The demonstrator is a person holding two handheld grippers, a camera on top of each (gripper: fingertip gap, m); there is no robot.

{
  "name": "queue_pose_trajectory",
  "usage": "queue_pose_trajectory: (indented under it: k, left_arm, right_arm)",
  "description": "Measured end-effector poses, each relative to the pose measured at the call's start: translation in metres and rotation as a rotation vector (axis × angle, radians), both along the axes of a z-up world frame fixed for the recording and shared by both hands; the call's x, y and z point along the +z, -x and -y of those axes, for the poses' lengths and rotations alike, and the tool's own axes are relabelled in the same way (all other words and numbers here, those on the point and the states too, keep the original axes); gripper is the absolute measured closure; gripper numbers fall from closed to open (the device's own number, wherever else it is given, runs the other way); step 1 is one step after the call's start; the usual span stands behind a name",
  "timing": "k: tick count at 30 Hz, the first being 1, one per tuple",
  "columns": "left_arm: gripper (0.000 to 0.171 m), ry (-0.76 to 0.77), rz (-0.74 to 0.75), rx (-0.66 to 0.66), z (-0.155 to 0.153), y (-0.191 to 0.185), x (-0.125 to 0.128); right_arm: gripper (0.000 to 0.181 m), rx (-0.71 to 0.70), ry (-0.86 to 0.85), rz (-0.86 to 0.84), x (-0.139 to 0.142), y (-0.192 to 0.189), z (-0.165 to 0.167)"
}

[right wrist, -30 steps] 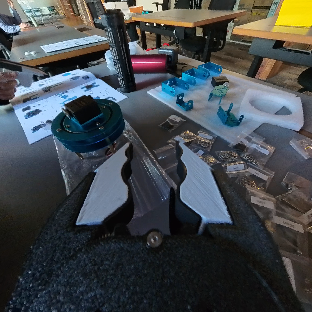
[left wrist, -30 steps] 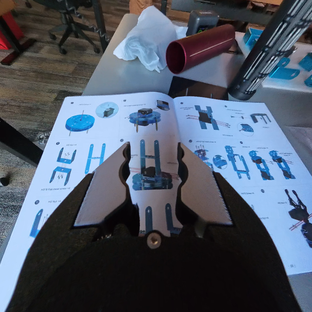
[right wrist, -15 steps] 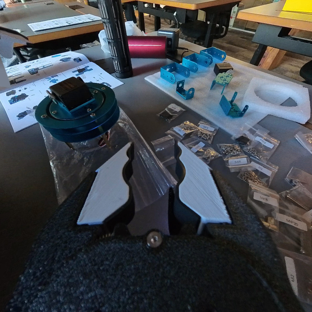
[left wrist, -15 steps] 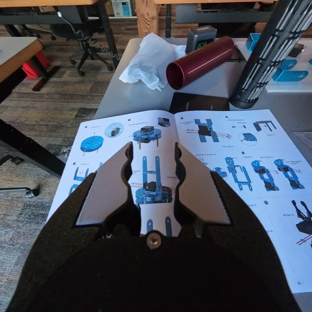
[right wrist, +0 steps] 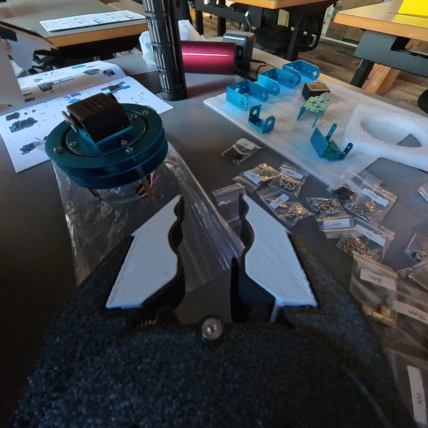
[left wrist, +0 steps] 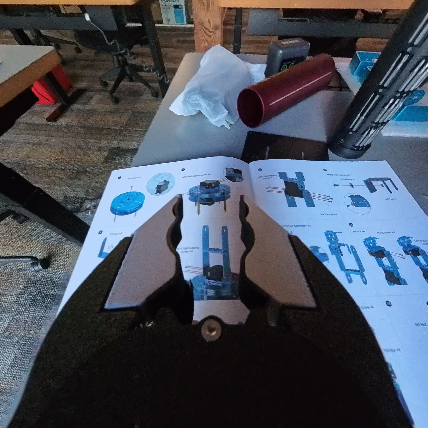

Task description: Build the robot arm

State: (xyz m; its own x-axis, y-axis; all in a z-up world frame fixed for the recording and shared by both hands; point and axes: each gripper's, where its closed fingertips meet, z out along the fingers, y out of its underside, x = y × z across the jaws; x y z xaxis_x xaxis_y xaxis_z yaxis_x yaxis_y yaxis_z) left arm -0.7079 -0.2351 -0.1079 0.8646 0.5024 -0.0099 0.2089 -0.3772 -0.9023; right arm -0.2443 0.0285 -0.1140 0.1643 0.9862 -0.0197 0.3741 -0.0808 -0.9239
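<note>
My left gripper (left wrist: 210, 199) is open and empty, hovering over an open instruction booklet (left wrist: 301, 208) with blue part drawings on the grey table. My right gripper (right wrist: 210, 199) is open and empty, above a clear plastic bag (right wrist: 129, 222). On that bag stands a round blue disc base (right wrist: 106, 157) on small legs, with a black servo (right wrist: 97, 117) mounted on top, just ahead and left of the right gripper. The booklet also shows in the right wrist view (right wrist: 30, 120), behind the base.
A dark red tube (left wrist: 284, 90), white crumpled plastic (left wrist: 215, 85) and a black perforated cylinder (left wrist: 379, 97) stand beyond the booklet. Right of the base lie several small bags of screws (right wrist: 287, 206), blue brackets (right wrist: 247, 93) on a white foam sheet (right wrist: 289, 129), and a foam block (right wrist: 391, 134). My hands' fingertips stand some 55 cm from each other. Measured from the fingertips, the black servo (right wrist: 97, 117) is 11 cm or so from the right gripper and 40 cm from the left.
The left gripper has pulled back and tilted up over the booklet. The right gripper has moved forward, closer to the disc base. Both stay open.
</note>
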Motion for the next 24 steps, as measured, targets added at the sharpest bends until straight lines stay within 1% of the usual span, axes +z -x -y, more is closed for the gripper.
queue_pose_trajectory:
  k: [5, 12, 24]
  left_arm:
    - [0.125, -0.058, 0.012, 0.002, 0.002, 0.001, 0.008]
    - [0.125, 0.006, 0.008, 0.001, 0.001, 0.001, -0.005]
    - [0.125, 0.031, -0.016, 0.008, 0.0, 0.001, -0.008]
  right_arm:
    - [0.137, 0.004, 0.002, -0.014, 0.002, 0.0, 0.0]
    - [0.139, 0.012, 0.004, -0.013, 0.0, 0.001, 0.001]
    - [0.14, 0.017, 0.034, -0.011, -0.001, 0.001, 0.001]
